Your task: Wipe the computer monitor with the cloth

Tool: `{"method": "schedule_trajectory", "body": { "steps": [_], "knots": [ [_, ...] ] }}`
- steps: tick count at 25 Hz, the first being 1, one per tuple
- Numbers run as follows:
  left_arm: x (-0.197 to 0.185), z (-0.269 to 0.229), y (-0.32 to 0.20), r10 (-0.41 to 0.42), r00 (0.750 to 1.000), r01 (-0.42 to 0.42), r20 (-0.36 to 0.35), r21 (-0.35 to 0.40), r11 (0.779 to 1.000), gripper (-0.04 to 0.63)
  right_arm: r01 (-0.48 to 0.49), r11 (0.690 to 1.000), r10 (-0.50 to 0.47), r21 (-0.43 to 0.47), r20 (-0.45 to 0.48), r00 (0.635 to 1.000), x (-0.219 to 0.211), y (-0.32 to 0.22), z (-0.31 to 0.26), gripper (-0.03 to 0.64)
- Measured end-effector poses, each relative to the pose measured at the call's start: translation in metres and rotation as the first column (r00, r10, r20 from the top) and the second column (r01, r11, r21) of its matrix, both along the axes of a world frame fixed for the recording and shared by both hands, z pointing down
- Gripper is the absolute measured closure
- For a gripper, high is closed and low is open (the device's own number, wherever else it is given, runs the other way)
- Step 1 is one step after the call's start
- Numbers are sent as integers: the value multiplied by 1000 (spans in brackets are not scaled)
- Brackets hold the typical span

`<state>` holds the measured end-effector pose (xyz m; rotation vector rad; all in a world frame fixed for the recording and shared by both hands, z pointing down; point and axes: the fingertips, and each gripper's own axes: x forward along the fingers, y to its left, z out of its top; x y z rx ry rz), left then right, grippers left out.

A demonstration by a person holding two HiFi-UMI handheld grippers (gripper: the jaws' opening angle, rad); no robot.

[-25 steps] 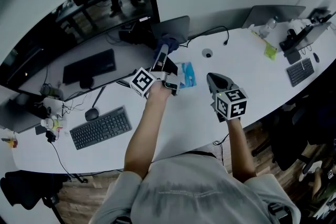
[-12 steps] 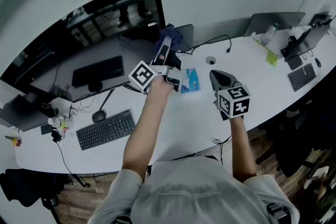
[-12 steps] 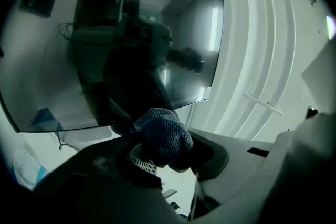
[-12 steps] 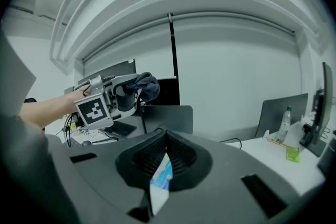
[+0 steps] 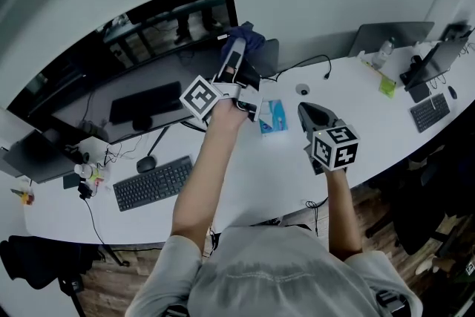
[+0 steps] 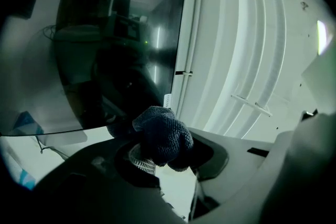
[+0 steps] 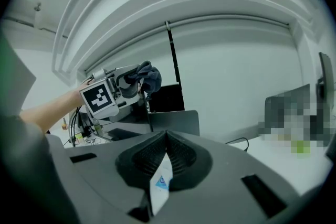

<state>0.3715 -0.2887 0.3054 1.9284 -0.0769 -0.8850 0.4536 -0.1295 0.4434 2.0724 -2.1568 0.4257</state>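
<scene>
Nearest the person, over the white desk [image 5: 252, 174], the right gripper [image 5: 310, 113] hung with its jaws pressed together on a small white slip [image 7: 160, 181] bearing a blue mark. Just beyond it a blue packet [image 5: 272, 116] lay flat on the desk. Farther out, on an outstretched arm, the left gripper [image 5: 236, 50] was clamped on the bunched dark blue cloth [image 5: 243, 36], which sat at the upper right corner of the wide dark monitor [image 5: 126, 48]; whether it touched the screen I couldn't make out.
</scene>
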Motion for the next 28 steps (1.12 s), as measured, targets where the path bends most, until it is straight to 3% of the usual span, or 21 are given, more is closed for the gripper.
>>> {"method": "schedule_trajectory", "body": {
  "steps": [5,8,11,15,20,24,28],
  "knots": [
    [-4,-29,16,42,993,-38,-114,35,999,497,-14,1000,15,24,-7,1000,1,7,-13,615],
    [-9,-45,34,80,990,-68,-115,110,992,497,-29,999,29,38,-13,999,-3,9,-23,615],
    [-21,-45,49,91,995,-84,-28,200,976,498,-37,998,39,59,-40,998,-15,14,-37,615],
    [-46,-9,56,25,981,-84,192,306,948,497,-58,995,65,77,-101,993,-34,26,-53,615],
    [-106,18,74,-123,915,-93,385,498,862,497,-107,989,124,106,-172,977,-66,47,-74,615],
    [-162,48,90,-287,784,-169,551,634,754,497,-135,983,155,123,-167,974,-109,68,-84,615],
    [-223,60,110,-384,709,-227,592,707,670,497,-152,979,177,133,-202,963,-164,88,-91,615]
  ]
}}
